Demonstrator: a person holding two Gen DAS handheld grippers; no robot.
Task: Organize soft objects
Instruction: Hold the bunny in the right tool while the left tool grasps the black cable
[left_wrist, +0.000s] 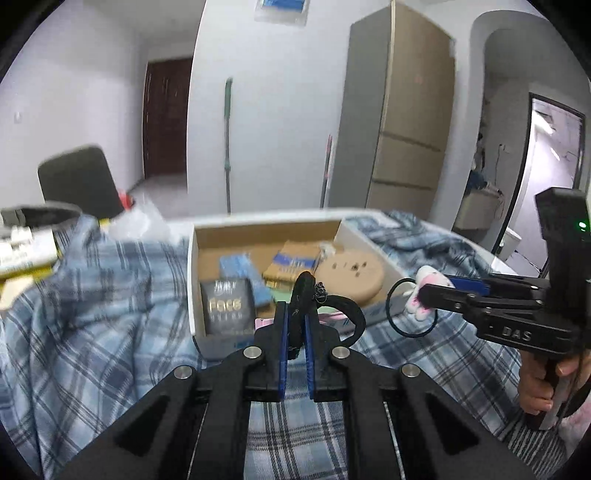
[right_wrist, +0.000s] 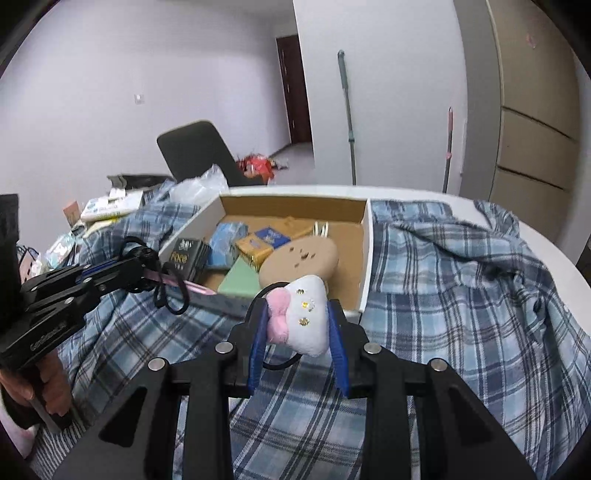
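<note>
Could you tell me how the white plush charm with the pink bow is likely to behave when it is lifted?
The white plush charm probably squashes easily, since it bulges between the right tool's blue pads. It looks light for its size. Its black elastic loop hangs limp beneath, so it may swing or snag.
</note>
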